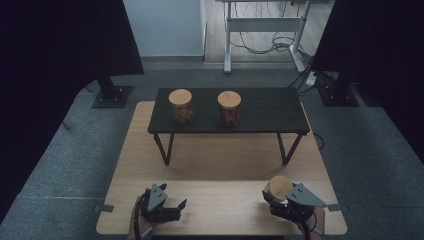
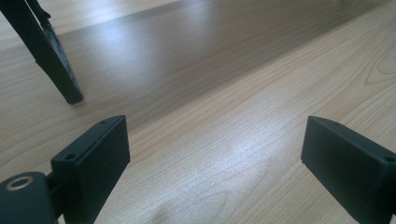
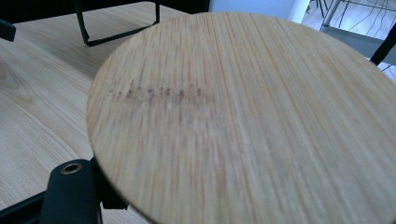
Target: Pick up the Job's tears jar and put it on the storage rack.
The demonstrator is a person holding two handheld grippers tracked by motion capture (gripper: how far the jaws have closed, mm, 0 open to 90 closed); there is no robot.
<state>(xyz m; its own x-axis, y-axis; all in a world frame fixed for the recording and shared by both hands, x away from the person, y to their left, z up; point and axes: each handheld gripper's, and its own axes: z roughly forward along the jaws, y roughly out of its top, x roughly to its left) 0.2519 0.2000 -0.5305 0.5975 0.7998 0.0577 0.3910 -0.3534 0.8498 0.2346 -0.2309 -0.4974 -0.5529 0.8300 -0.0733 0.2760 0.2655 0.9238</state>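
My right gripper sits near the front right corner of the light wooden table. It is shut on a round bamboo lid, tilted up toward the camera. In the right gripper view the lid covers both jaws; whether a jar hangs under it I cannot tell. My left gripper rests near the front left corner, open, with bare tabletop between its fingertips. Two glass jars with bamboo lids stand upright on a low black shelf: one on the left, one near the middle.
The black shelf stands on thin black legs across the table's far half; one leg's foot shows in the left gripper view. Grey carpet surrounds the table. A white desk frame with cables stands at the back.
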